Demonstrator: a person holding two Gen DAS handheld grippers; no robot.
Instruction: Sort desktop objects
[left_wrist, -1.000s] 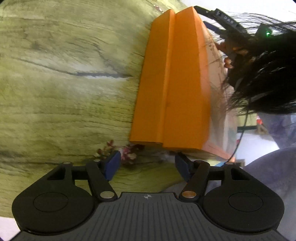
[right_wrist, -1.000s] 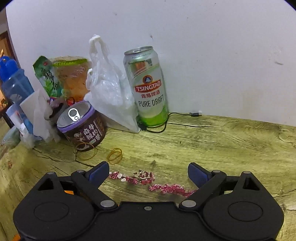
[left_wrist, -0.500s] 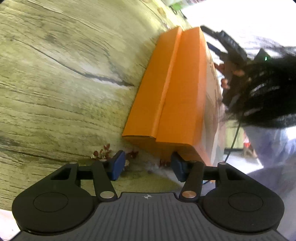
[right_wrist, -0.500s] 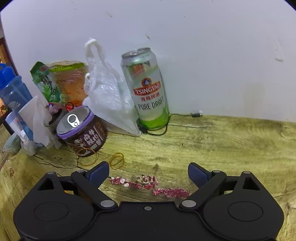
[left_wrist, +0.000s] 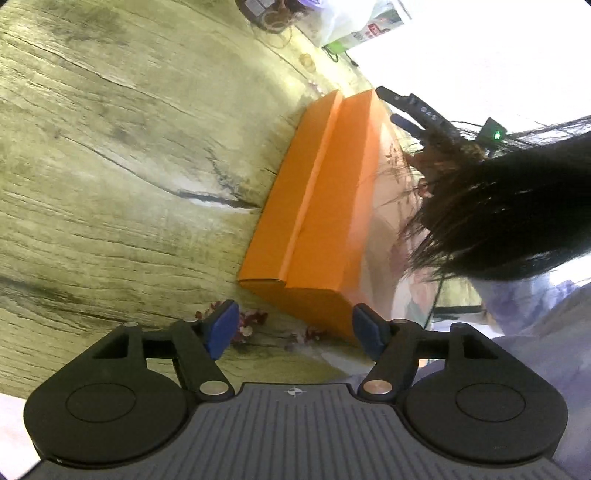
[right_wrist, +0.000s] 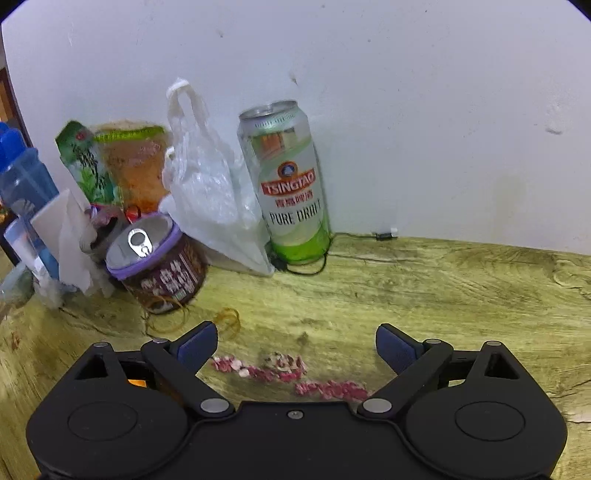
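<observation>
The left hand-held gripper (left_wrist: 293, 328) hangs low over the wood-grain table (left_wrist: 122, 177) with its blue-padded fingers spread wide and nothing between them. Just beyond its fingertips lies a long orange box (left_wrist: 321, 206), its near end close to the right-side pad; a few dried pink petals (left_wrist: 251, 323) are scattered on the table between the pads and the box. A person's dark hair (left_wrist: 509, 206) fills the right of that view.

The right hand-held gripper (right_wrist: 295, 347) is likewise wide open and empty. A trail of pink petals (right_wrist: 291, 376) lies on the table (right_wrist: 443, 295) between its fingers, close in. Farther off, against the white wall (right_wrist: 406, 110), stands an upright green Tsingtao can (right_wrist: 291, 192) with a black cable (right_wrist: 354, 236) running past its base. To its left sit a crumpled clear plastic bag (right_wrist: 210, 192), a tilted brown tin with a purple rim (right_wrist: 159, 262) (pull-tab lid still on), green snack packets (right_wrist: 110, 162) and a blue bottle (right_wrist: 22, 173). Rubber bands (right_wrist: 225, 321) lie near the tin.
</observation>
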